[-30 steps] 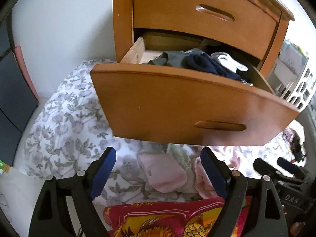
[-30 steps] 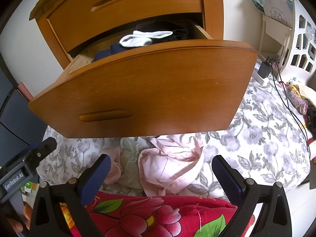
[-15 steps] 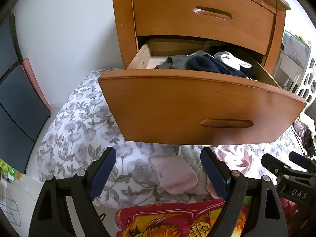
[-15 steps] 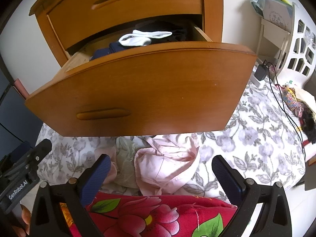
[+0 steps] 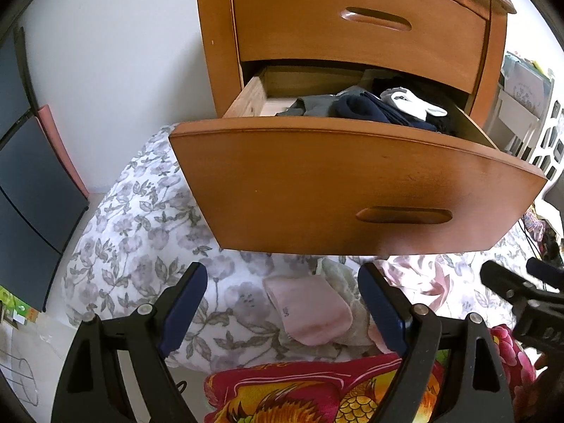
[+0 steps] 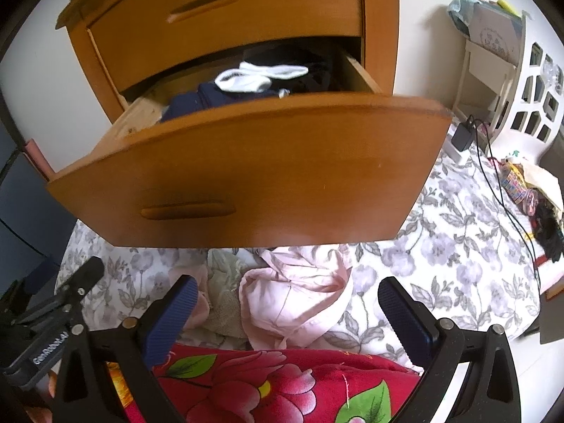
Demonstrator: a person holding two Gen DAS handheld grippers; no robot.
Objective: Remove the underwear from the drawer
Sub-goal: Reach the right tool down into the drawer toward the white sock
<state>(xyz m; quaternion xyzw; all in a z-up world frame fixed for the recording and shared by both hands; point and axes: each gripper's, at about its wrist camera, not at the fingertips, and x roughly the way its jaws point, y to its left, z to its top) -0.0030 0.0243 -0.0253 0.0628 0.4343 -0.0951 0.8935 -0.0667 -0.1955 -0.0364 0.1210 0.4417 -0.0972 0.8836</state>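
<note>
Left view: at far left stand dark panels (image 5: 24, 190) against the wall, then a floral bedspread (image 5: 141, 232), then the chest (image 5: 352, 10) with its lower drawer (image 5: 352, 190) pulled out. Only this view shows a grey garment (image 5: 317, 105) at the drawer's left, beside navy cloth (image 5: 370, 111) and a white sock (image 5: 412, 104). Below the drawer lies a folded pink piece (image 5: 310, 312).

Right view: it alone shows a crumpled pink garment (image 6: 299, 299) on the bed, and at right a charger (image 6: 463, 137) with its cable and a white rack (image 6: 528, 81).

The left tool (image 5: 282, 308) stands wide open, holding nothing, above the bed. The right tool (image 6: 287, 312) is equally spread and empty. Underwear stays in the drawer; more lies beneath it.
</note>
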